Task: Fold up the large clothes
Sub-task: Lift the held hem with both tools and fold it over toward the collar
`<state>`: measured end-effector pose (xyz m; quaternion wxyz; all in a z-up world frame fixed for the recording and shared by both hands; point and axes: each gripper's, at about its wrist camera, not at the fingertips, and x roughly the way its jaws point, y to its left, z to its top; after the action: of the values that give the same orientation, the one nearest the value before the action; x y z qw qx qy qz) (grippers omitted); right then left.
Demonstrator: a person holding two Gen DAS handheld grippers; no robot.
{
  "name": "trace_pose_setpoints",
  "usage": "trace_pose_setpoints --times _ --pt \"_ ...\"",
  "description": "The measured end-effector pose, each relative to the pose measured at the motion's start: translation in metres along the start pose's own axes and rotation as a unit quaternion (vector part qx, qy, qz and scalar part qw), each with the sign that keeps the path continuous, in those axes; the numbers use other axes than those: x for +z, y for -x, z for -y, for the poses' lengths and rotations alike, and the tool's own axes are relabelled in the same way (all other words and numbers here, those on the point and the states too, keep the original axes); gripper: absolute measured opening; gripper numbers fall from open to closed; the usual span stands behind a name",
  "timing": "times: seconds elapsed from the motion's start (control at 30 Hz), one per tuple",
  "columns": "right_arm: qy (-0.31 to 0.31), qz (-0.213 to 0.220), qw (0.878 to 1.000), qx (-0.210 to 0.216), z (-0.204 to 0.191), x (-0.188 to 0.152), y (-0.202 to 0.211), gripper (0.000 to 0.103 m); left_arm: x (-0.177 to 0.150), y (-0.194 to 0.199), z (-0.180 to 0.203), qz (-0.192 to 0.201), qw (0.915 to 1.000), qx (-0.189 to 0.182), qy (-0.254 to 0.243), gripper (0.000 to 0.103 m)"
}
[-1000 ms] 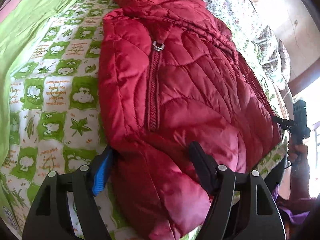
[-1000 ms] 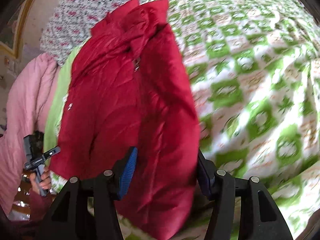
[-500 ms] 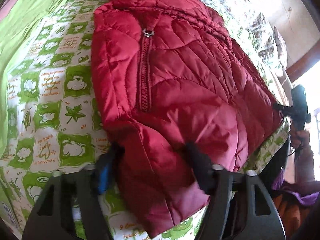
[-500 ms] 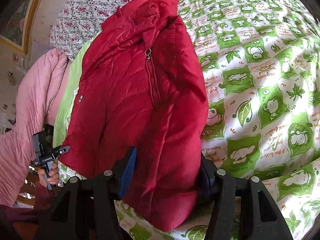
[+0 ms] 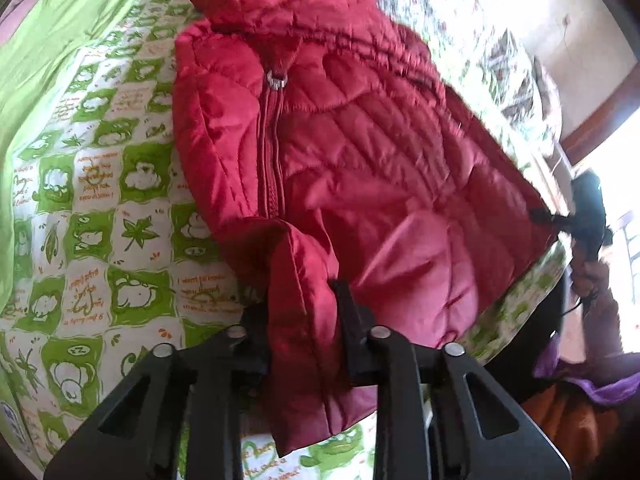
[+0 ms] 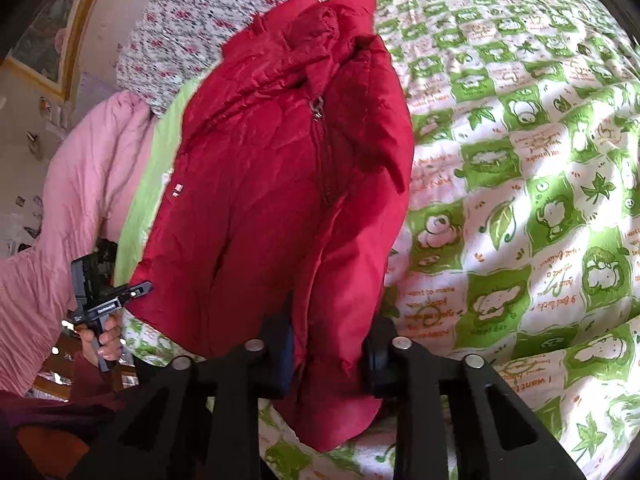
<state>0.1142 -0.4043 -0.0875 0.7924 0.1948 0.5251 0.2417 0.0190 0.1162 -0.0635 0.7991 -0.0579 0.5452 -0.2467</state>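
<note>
A red quilted jacket [image 5: 352,168] lies zipped up on a bed with a green and white patterned sheet [image 5: 92,208]. My left gripper [image 5: 302,308] is shut on the jacket's bottom hem at one corner and holds that corner lifted. My right gripper [image 6: 332,344] is shut on the hem at the other bottom corner of the jacket [image 6: 280,184], also lifted. The right gripper also shows at the right edge of the left wrist view [image 5: 560,216], and the left gripper at the left of the right wrist view [image 6: 140,290]. The hood lies at the far end.
A plain green sheet [image 5: 52,48] lies along the left in the left wrist view. A pink quilt [image 6: 84,184] and a floral pillow [image 6: 192,20] lie beyond the jacket in the right wrist view. The bed edge is just below both grippers.
Both grippers have closed on the jacket's bottom hem corners, from wide open a second ago, and the hem now bunches up between the fingers and lifts off the sheet.
</note>
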Motion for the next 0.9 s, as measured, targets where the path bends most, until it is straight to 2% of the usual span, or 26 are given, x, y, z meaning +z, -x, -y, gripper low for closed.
trace_pose_setpoints --times 0.23,0.53,0.67,0.9 --pt "-0.001 0.053 0.997 0.048 -0.012 0.013 0.023 0.020 0.012 0.041 0.019 0.080 0.9966 -0.011 -0.015 0.014" --pt "0.008 0.113 0.990 0.080 -0.032 0.034 0.046 0.019 0.036 0.077 0.023 0.152 0.9881 -0.026 -0.005 0.013" --pt "0.009 0.145 0.984 0.100 -0.037 0.054 0.055 0.019 0.057 0.089 0.024 0.181 0.9829 -0.034 0.002 0.012" --pt "0.009 0.191 0.975 0.111 -0.050 0.103 0.061 0.018 0.110 0.102 0.028 0.219 0.9751 -0.032 0.000 0.012"
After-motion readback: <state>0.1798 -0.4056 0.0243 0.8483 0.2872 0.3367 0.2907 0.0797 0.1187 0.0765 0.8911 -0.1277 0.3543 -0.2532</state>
